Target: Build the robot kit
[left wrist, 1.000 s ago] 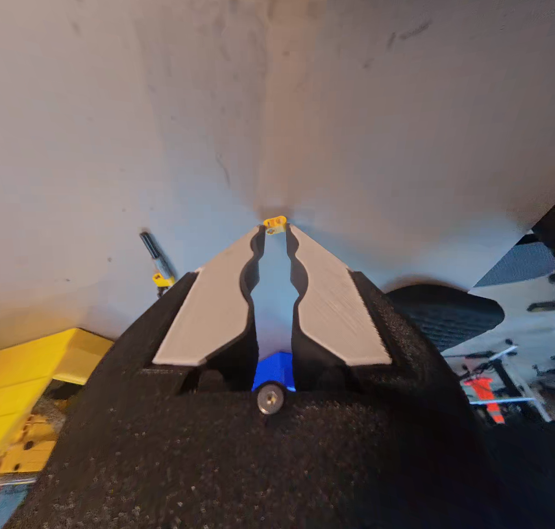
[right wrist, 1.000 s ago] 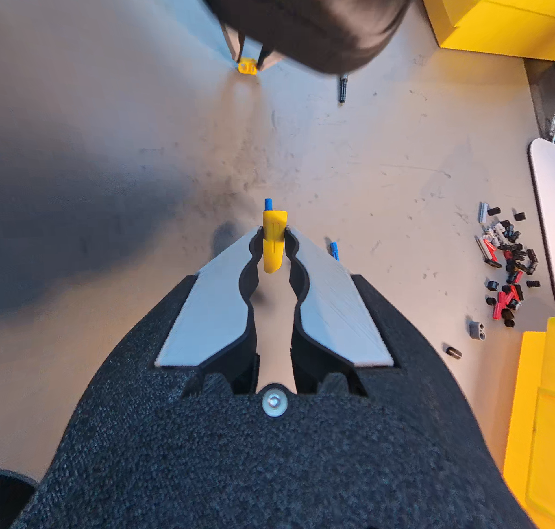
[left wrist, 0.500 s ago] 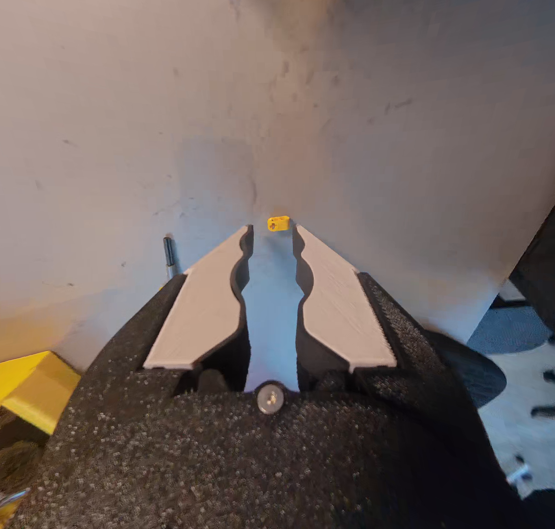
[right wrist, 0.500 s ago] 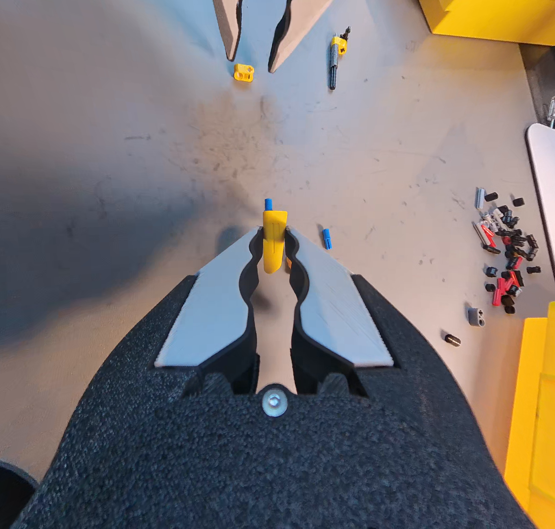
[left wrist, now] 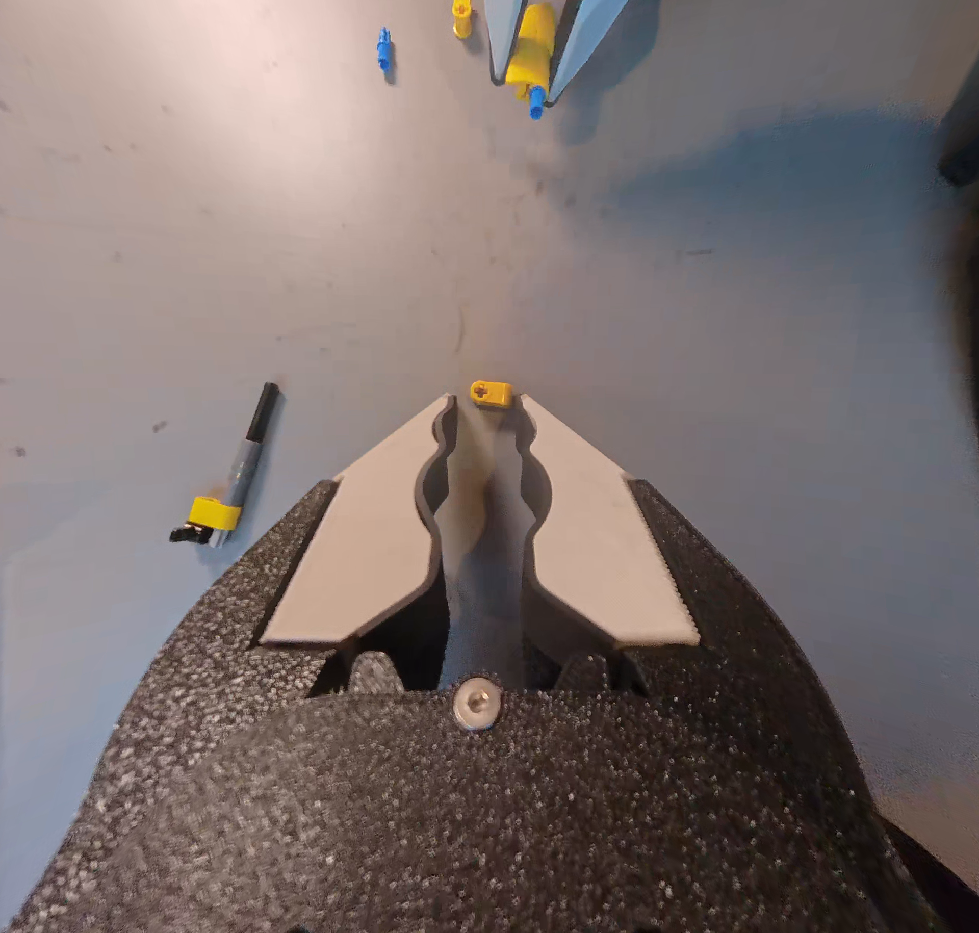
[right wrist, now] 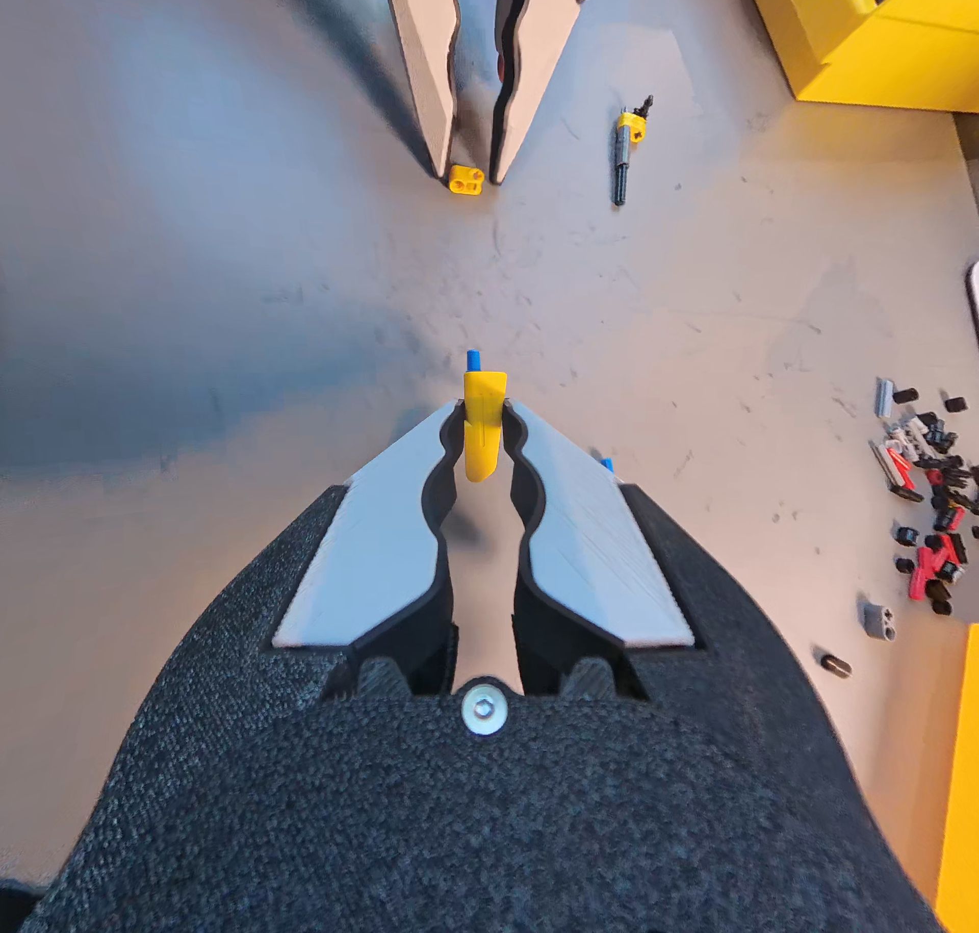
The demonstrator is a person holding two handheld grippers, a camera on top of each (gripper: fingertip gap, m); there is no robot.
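Pinching tiny plastic bits

Gripping a yellow wedge piece [right wrist: 482, 425], the right claw [right wrist: 481, 404] is clamped on it. Left claw [left wrist: 488, 410] is spread around a small yellow connector [left wrist: 491, 394] on the desk [left wrist: 212, 219]. Looks light, hard, slippery; grab its flat sides.

Cut off and hard to read

At the right wrist view's right edge, the pile of small parts [right wrist: 935, 478] and yellow bin [right wrist: 869, 28] are cropped; a blue pin [right wrist: 606, 464] hides behind the finger.

Right claw [right wrist: 481, 404] clamps yellow piece [right wrist: 482, 431]; left claw [right wrist: 466, 179] straddles yellow connector [right wrist: 466, 186].
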